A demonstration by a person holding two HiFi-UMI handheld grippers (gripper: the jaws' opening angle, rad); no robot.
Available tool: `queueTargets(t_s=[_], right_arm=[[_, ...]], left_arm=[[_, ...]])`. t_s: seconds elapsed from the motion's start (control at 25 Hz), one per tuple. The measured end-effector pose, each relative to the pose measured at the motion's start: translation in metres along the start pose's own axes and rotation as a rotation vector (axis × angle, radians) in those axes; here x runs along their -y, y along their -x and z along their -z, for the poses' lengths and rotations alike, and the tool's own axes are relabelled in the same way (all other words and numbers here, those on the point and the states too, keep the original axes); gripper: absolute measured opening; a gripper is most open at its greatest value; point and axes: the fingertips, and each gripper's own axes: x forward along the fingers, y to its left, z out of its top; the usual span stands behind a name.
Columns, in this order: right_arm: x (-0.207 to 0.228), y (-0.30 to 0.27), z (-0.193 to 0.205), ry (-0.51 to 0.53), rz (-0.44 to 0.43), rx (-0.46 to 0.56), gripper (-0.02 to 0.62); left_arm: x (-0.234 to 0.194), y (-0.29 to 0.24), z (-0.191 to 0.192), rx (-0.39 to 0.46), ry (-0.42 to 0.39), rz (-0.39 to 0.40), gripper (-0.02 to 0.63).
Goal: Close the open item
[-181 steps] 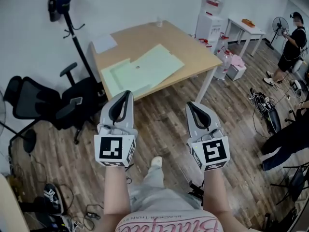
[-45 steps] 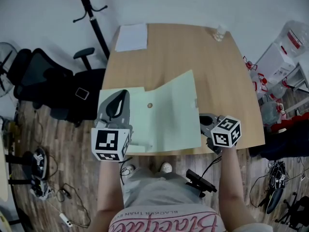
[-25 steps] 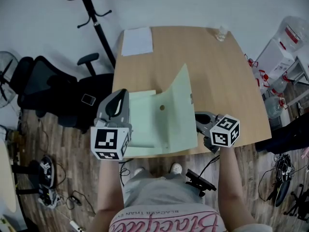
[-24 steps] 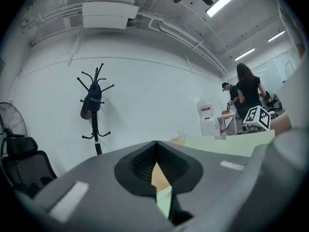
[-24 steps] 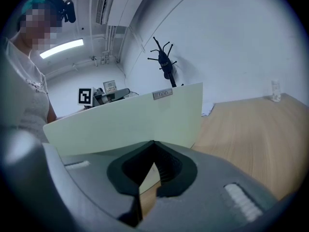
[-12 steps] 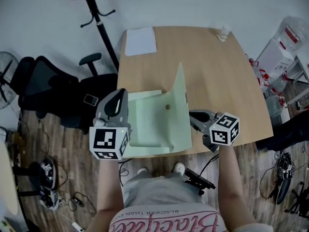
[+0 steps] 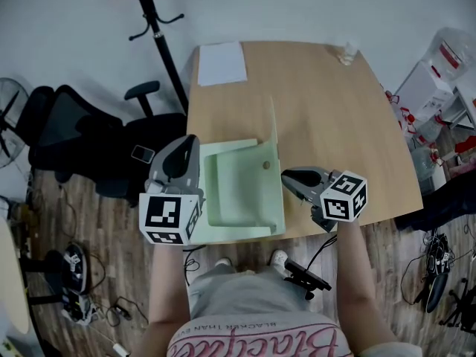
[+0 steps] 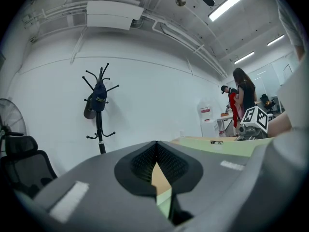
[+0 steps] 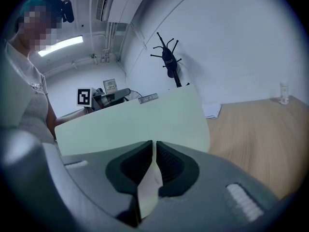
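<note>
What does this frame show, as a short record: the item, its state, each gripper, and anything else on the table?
item: green folder on the table
state: half open, cover standing about upright
right gripper: shut on the cover's edge
left gripper: jaws together, by the folder's left edge
also on table: white sheet

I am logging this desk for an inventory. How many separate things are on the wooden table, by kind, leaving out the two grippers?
green folder: 1
white paper sheet: 1
small clear container: 1
Total: 3
</note>
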Motion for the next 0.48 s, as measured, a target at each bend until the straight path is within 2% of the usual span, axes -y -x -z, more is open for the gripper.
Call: queueTargets(t_s=[0.48], right_arm=[[-0.015,-0.026,-0.003,0.019,-0.006,-0.045,0.055]], left_arm=[[-0.026,0.008,0.005,0.005,0.010,0.000,0.015]])
